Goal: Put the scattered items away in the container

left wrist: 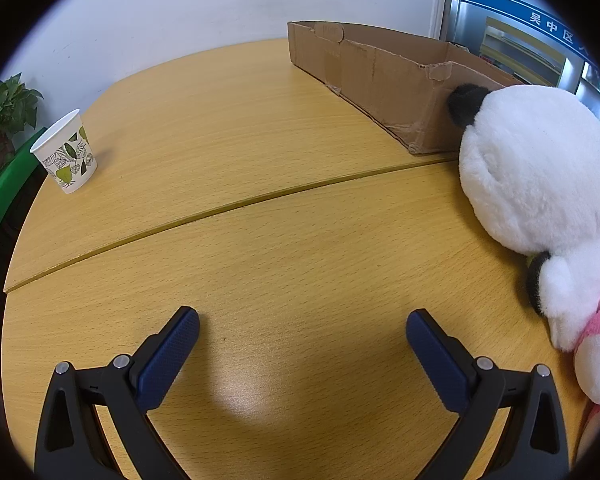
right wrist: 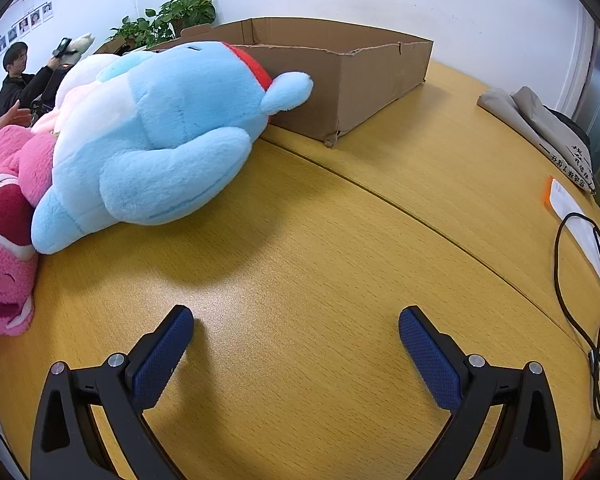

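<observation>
Leaf-printed paper cup [left wrist: 66, 152] upright near the far left edge of the wooden table [left wrist: 260, 264]. Potted plants [right wrist: 180, 12] against the white wall. Folded grey bag [right wrist: 540, 128], black cable [right wrist: 580, 280] and white paper [right wrist: 580, 224] on the table's right side

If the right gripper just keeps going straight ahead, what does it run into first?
Probably the cardboard box: ahead of the open right gripper lies bare table up to the box's near corner. The blue plush sits left of that line. Depth is hard to judge.
</observation>
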The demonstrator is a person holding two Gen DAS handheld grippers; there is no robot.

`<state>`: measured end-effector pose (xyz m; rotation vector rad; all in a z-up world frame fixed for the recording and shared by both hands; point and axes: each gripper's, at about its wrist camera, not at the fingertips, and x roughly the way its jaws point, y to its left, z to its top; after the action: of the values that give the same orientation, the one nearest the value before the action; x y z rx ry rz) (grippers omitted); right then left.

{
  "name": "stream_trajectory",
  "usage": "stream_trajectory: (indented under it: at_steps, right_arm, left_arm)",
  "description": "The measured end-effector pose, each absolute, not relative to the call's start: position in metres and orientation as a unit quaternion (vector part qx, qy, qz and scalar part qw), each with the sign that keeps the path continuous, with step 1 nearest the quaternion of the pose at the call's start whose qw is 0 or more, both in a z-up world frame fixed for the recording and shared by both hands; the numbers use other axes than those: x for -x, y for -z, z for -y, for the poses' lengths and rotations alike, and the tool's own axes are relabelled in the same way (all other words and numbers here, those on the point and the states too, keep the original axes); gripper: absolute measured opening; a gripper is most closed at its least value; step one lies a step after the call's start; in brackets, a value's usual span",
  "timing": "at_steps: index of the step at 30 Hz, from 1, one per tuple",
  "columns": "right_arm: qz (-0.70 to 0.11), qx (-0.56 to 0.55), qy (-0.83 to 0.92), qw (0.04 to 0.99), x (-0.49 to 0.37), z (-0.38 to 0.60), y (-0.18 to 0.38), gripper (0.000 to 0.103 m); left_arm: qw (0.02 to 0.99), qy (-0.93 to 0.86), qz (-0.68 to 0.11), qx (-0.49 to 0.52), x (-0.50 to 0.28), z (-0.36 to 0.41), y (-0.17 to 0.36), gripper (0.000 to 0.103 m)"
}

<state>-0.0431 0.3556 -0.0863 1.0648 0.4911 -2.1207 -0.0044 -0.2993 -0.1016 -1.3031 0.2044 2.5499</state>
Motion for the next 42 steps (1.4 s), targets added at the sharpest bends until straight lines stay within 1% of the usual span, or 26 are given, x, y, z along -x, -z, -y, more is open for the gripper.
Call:
stream_trajectory:
  at_steps: [16, 23, 33, 36, 39, 42]
  right_arm:
    - [-0.19, -0.411, 0.819, 0.351, 0.043, -0.355, 0.086, 0.103]
    - [-0.186, -0.413, 0.822, 0.346, 0.046, -0.353, 0.085, 0.103]
    - [-0.182, -0.415, 0.826, 0.336, 0.048, -0.351, 0.086, 0.103]
    - [-0.182, -0.415, 0.826, 0.336, 0.048, -0.351, 0.086, 0.103]
    - [-0.181, -0.415, 0.828, 0.33, 0.048, -0.351, 0.086, 0.103]
    - [-0.174, -0.418, 0.833, 0.318, 0.044, -0.353, 0.086, 0.103]
  left_arm:
    - [0.133, -0.88, -0.07, 0.45, 0.006, 0.302, 0.097, 0.103]
    - [0.202, -0.867, -0.105, 0.443, -0.011, 0.28, 0.094, 0.103]
    - [0.199, -0.868, -0.102, 0.444, -0.02, 0.276, 0.088, 0.103]
    - [0.189, -0.87, -0.096, 0.445, -0.023, 0.277, 0.086, 0.103]
    - [0.16, -0.879, -0.07, 0.444, -0.033, 0.276, 0.082, 0.102]
    - [0.128, -0.904, -0.031, 0.406, -0.067, 0.272, 0.055, 0.102]
